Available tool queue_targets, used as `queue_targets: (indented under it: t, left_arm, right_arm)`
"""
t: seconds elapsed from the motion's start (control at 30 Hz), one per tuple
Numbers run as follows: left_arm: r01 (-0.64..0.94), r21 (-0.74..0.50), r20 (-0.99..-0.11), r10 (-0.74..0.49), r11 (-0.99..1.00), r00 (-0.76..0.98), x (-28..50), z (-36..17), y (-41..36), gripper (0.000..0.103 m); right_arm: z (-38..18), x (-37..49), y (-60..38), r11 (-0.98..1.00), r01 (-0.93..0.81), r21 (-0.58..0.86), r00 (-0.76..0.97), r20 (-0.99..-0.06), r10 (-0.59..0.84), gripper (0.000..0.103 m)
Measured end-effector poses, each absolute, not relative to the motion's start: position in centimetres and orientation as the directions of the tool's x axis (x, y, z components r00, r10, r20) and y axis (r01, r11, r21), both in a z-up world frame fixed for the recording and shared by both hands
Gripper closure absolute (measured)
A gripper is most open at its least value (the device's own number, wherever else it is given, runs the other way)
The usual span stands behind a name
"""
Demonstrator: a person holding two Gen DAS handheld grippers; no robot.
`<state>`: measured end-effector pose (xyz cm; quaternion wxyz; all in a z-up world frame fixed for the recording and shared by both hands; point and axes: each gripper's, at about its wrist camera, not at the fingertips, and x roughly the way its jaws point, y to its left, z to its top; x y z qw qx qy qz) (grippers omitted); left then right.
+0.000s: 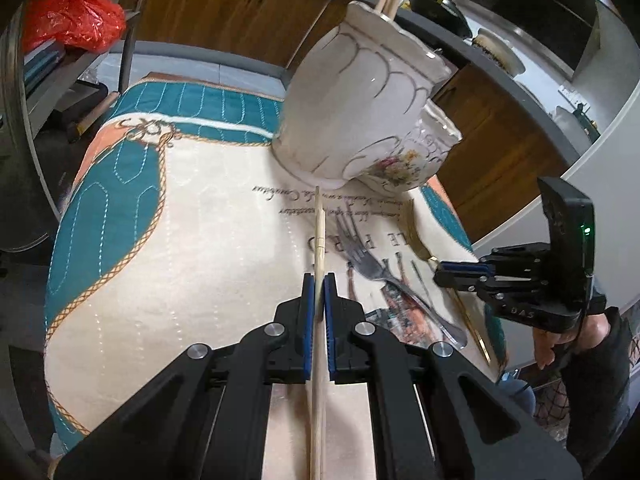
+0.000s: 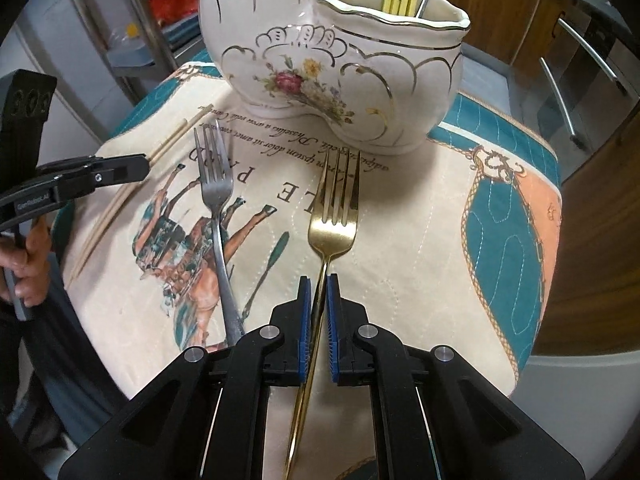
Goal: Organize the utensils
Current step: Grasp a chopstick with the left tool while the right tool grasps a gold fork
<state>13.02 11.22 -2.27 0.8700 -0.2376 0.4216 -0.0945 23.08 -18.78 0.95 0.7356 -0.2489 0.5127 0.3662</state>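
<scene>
Printed cloth point(image 2: 400, 240) has bare room toward your right edge. Your left gripper point(image 1: 319, 280) clamps chopsticks point(image 1: 320, 232) before the holder point(image 1: 360, 112); your right gripper point(image 2: 319, 284) clamps the gold fork point(image 2: 334, 216) beside the steel fork point(image 2: 216, 196).

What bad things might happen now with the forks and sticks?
1. The right gripper pinches the thin gold fork far down its handle, so the heavy head could swing or slip out.
2. The silver fork lies right beside it and might get bumped.
3. The left gripper holds long chopsticks pointing at the holder; they may poke its side instead of going in.
</scene>
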Motion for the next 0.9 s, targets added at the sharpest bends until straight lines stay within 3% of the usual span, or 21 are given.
queue_targets:
  t: [0.9]
  left_arm:
    - [0.005, -0.336, -0.811, -0.292, 0.942, 0.506, 14.6, -1.7, 10.7, 0.097]
  right_arm:
    - [1.1, 22.4, -18.1, 0.556, -0.829, -0.054, 0.213, -0.951, 0.225, 0.095]
